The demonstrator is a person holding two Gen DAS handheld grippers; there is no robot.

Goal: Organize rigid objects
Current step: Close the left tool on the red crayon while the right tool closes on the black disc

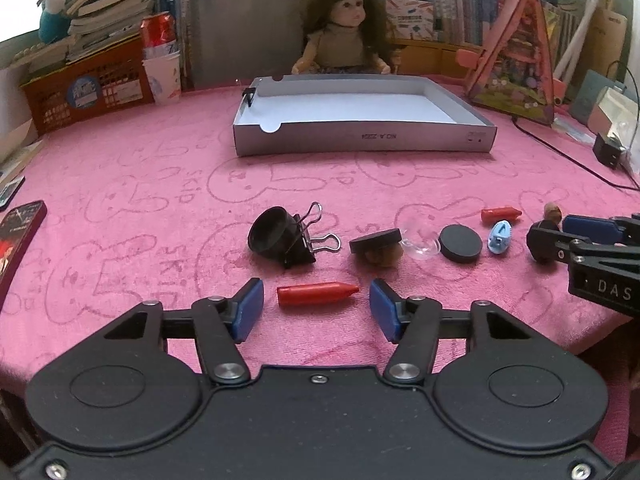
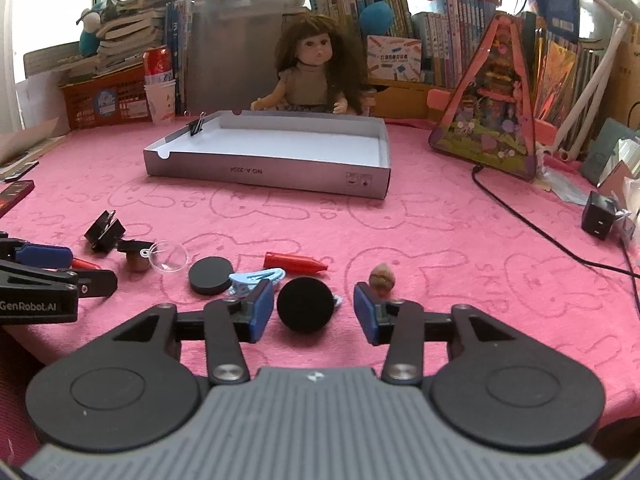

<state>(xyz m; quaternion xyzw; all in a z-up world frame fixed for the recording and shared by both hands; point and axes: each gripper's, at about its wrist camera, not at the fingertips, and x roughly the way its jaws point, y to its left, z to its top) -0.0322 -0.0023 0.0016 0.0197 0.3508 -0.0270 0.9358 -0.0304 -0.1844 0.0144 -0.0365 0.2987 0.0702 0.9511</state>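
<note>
My left gripper [image 1: 316, 308] is open, with a red crayon-like piece [image 1: 316, 294] lying on the pink cloth between its blue fingers. Beyond it lie a black cup on a binder clip [image 1: 280, 236], a black cap on a walnut [image 1: 376, 246], a clear dome [image 1: 420, 244], a black disc [image 1: 460, 243], a blue clip [image 1: 500, 236] and a second red piece [image 1: 502, 214]. My right gripper [image 2: 314, 310] is open around a black round object [image 2: 306, 306]. A walnut [image 2: 382, 278] sits just past its right finger. The grey open box [image 2: 264, 174] stands farther back.
A doll [image 2: 312, 72] sits behind the box. A pink triangular toy house [image 2: 492, 120], a black cable [image 2: 540, 232] and a black adapter [image 2: 598, 216] are at the right. A red can [image 1: 158, 34], a paper cup, an orange crate and stacked books stand at the back left.
</note>
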